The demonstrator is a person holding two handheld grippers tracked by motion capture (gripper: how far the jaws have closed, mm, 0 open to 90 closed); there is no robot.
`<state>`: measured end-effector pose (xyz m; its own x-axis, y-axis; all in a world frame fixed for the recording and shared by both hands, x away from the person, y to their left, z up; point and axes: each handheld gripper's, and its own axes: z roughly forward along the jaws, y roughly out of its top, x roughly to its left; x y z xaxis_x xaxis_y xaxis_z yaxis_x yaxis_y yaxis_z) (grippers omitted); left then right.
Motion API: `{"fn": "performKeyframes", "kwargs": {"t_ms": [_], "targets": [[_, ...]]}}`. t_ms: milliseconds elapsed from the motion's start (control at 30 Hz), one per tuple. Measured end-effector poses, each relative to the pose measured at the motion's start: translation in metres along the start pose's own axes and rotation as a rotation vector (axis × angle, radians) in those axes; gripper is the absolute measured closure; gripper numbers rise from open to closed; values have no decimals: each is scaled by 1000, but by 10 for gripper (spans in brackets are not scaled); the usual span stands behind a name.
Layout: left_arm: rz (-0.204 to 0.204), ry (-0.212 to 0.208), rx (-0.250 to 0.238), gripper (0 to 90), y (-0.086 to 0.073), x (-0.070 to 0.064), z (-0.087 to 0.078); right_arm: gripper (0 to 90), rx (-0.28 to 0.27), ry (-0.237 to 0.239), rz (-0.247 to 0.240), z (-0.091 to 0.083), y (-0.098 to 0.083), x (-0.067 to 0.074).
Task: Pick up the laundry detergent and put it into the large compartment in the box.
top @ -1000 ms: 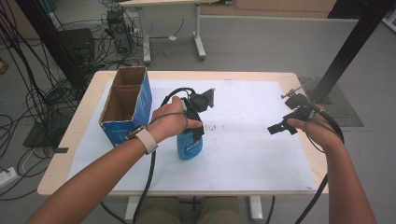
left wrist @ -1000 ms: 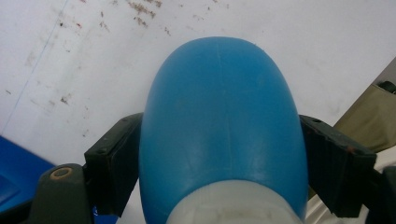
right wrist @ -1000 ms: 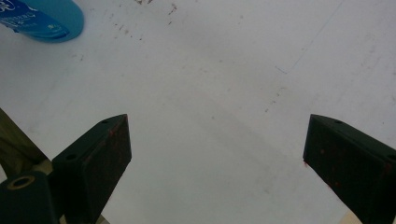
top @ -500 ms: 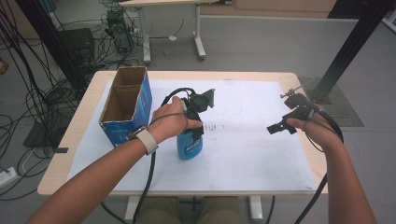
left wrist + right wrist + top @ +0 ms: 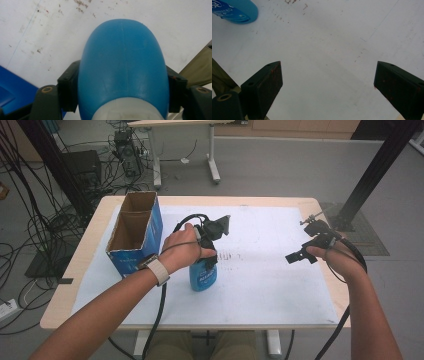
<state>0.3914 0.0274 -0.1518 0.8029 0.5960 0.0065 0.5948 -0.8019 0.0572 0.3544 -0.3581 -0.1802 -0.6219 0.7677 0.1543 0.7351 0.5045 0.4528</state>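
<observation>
A blue plastic bottle [image 5: 203, 277] with a white neck stands upright on the white table sheet [image 5: 270, 285]. My left gripper [image 5: 205, 262] comes down on it from above. In the left gripper view the bottle [image 5: 122, 62] sits between the black pads [image 5: 68, 87], which press on both its sides. These jaws have just been closing onto the bottle. My right gripper [image 5: 297, 256] hovers over the right part of the sheet, well apart from the bottle. Its jaws [image 5: 328, 82] stand wide open over bare sheet, and the bottle's base [image 5: 234, 11] shows at that view's top left.
An open blue cardboard box [image 5: 155, 227] stands left of the bottle, close to my left hand; its corner [image 5: 12, 95] shows in the left gripper view. The sheet has small brown stains. Cables and another desk lie on the floor beyond the table.
</observation>
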Motion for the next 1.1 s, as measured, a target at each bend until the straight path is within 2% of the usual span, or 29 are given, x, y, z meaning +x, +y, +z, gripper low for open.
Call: {"fn": "performKeyframes", "kwargs": {"t_ms": [367, 1100], "targets": [[-9, 2, 19, 381, 5, 0, 0, 80, -3, -3, 2, -1, -2, 1], [-6, -2, 7, 382, 2, 1, 0, 80, -2, -8, 4, -4, -4, 1]]}}
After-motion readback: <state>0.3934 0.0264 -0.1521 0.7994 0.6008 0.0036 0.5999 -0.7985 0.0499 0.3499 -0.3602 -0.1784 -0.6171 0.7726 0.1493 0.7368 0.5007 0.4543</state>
